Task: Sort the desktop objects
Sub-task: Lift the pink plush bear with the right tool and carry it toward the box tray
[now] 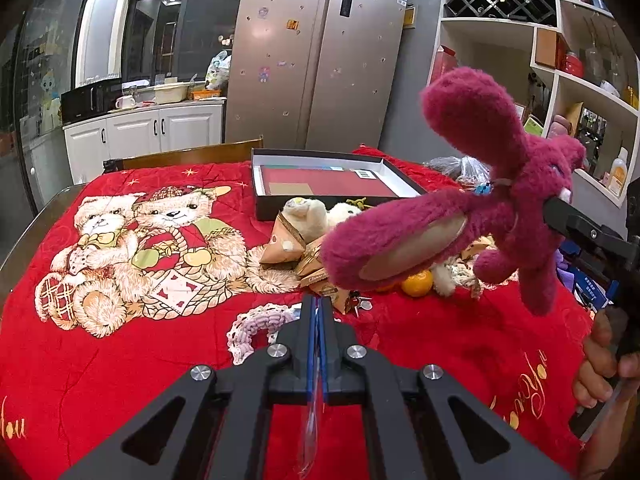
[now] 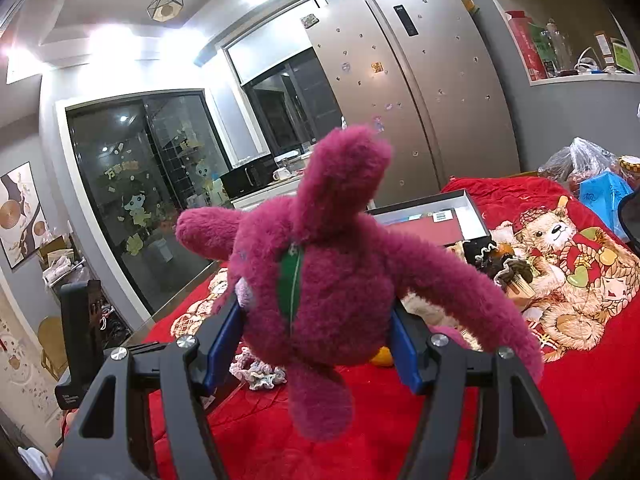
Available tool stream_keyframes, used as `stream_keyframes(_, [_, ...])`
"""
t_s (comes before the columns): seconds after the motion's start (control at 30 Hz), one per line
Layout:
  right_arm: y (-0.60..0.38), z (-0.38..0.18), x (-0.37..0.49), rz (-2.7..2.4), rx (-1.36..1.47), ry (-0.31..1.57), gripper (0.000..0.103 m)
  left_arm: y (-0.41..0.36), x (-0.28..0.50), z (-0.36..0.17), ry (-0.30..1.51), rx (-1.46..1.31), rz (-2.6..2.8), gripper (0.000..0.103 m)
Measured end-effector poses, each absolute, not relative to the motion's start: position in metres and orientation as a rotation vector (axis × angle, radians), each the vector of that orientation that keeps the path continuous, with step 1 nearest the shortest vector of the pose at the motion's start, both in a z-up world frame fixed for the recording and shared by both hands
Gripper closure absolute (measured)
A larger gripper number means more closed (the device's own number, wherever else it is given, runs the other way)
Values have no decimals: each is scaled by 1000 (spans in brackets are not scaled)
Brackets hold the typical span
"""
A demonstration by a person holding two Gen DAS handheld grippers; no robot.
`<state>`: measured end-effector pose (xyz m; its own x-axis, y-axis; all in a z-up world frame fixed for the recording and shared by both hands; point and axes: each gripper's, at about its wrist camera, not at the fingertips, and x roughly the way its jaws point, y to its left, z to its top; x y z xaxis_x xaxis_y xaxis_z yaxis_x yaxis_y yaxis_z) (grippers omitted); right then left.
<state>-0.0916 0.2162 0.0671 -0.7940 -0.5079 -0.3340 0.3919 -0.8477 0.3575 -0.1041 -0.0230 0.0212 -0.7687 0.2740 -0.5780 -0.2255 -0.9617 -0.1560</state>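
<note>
A magenta plush toy (image 2: 332, 280) with long limbs hangs in the air, with my right gripper (image 2: 316, 316) shut on its body between the blue pads. In the left wrist view the same plush toy (image 1: 520, 208) is up at the right, held by the right gripper (image 1: 560, 206), with a person's hand below it. My left gripper (image 1: 318, 304) is low over the red blanket (image 1: 120, 360). Its jaws are shut, and a thin strip of clear plastic film (image 1: 311, 420) is pinched between them. A pink crocheted piece (image 1: 256, 328) lies just left of its tips.
An open black box (image 1: 336, 180) sits at the table's far side. In front of it lie cream plush toys (image 1: 320, 212), triangular paper packets (image 1: 288, 240), an orange (image 1: 418, 282) and keys (image 1: 360, 304). Plastic bags (image 2: 580, 164) stand at the far right. Shelves and a fridge are behind.
</note>
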Motion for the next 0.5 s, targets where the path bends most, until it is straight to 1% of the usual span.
stream_keyframes(0.23, [218, 70, -90, -2576, 562, -372, 36, -24, -107, 21, -108, -909, 2734, 102])
stream_keyframes(0.4, [224, 79, -88, -2598, 535, -390, 36, -25, -112, 31, -144, -901, 2737, 102])
stream_keyframes(0.5, [227, 86, -90, -2619, 525, -397, 36, -20, -113, 40, -116, -875, 2753, 102])
